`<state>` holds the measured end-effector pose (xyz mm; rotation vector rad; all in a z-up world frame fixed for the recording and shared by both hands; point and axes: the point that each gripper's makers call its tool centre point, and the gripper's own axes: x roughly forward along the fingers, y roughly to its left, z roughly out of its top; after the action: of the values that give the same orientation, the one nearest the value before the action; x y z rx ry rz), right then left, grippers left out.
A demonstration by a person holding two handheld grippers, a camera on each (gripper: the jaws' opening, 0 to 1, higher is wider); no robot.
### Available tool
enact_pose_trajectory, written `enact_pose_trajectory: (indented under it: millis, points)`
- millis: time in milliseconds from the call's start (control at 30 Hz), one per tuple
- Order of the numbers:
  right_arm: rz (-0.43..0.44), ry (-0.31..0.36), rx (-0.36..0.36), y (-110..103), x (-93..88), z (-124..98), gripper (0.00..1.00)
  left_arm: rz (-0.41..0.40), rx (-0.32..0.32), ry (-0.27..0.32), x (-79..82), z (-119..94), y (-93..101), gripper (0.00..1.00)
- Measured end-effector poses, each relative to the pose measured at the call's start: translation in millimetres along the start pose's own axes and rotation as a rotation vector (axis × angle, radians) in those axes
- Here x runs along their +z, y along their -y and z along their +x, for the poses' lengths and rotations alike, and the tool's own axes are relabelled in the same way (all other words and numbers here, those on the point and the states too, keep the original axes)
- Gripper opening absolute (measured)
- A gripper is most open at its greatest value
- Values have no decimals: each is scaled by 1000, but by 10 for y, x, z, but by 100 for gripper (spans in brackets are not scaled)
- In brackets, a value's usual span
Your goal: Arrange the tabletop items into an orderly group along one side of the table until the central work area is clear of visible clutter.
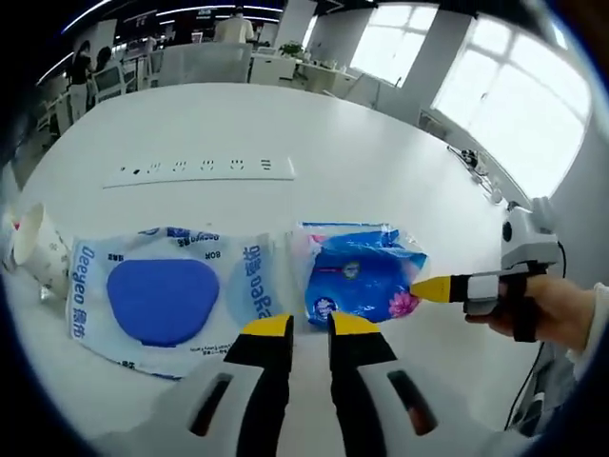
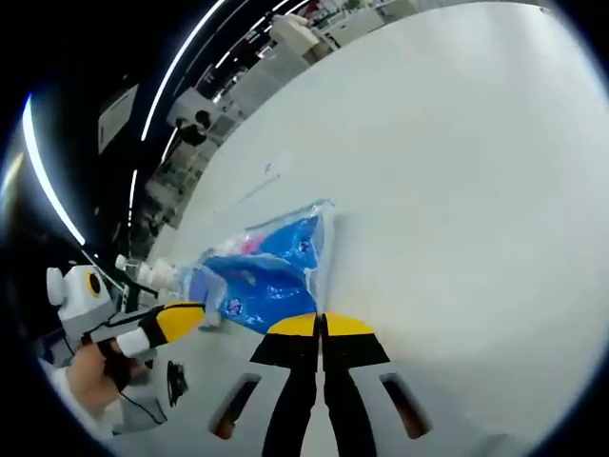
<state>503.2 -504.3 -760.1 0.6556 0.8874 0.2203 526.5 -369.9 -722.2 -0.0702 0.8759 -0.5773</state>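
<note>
Left gripper view: the left gripper (image 1: 309,326) rises from 6 o'clock, its yellow-tipped fingers (image 1: 267,327) spread a little with nothing between them, just short of the two packs on the white tabletop (image 1: 314,124).
Wipes pack: the flat white-and-blue wipes pack (image 1: 162,293) lies at 8 o'clock, with a blue oval lid on top.
Tissue pack: the crinkly blue tissue pack (image 1: 360,271) lies just beside the wipes pack, toward 3 o'clock.
Paper cup: a paper cup (image 1: 40,249) lies tipped on its side at 9 o'clock, near the tabletop's edge.
Power strip: a white power strip (image 1: 200,170) lies at 11 o'clock, well apart from the packs.
Right gripper: it (image 1: 428,288) comes in from 3 o'clock in a person's hand (image 1: 561,309), its yellow tip touching the tissue pack's edge.
Right gripper view: the right gripper's own fingers are pressed together at 6 o'clock, holding nothing, the tip at the tissue pack's near edge.
Step in hand: probably nudging the tissue pack toward the wipes pack to form a tidy row.
Doing it well: push low and flat against the pack's edge, slowly, since soft film is likely to crumple or ride over its neighbour; steady the wipes pack with the spread fingers.
Writing: "Deeyeo" reads along the wipes pack's ends; the smaller print and the tissue pack's logo are too small to read.
</note>
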Motion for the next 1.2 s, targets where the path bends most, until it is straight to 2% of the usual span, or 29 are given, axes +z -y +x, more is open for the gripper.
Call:
enact_pose_trajectory:
  millis: [133,367,600,667,767,867,933,1000,1100,1200]
  points:
    - [-32,-19,1,21,4,1,0,-11,-29,42,-14,-155,16,12]
    - [-101,-37,4,7,49,6,0,-15,-39,81,-133,-426,-52,14]
    - [-181,-50,-15,6,29,25,1,-58,-22,115,-278,-694,-197,16]
    - [-234,-41,-32,21,36,22,7,-75,-12,123,-322,-762,-242,16]
    - [-246,-29,-13,-59,44,-19,16,-107,2,144,-352,-852,-306,17]
    - [-295,-18,-15,-94,41,-38,28,-114,4,169,-369,-932,-331,19]
    - [-320,-11,-18,-121,36,-64,36,-117,-5,187,-356,-976,-339,23]
    - [-350,4,-19,-148,38,-104,42,-114,-6,205,-333,-1015,-349,33]
    - [-377,27,-14,-191,32,-164,53,-98,15,262,-243,-1090,-403,52]
    - [-399,35,-23,-215,2,-239,62,-98,30,279,-218,-1150,-444,67]
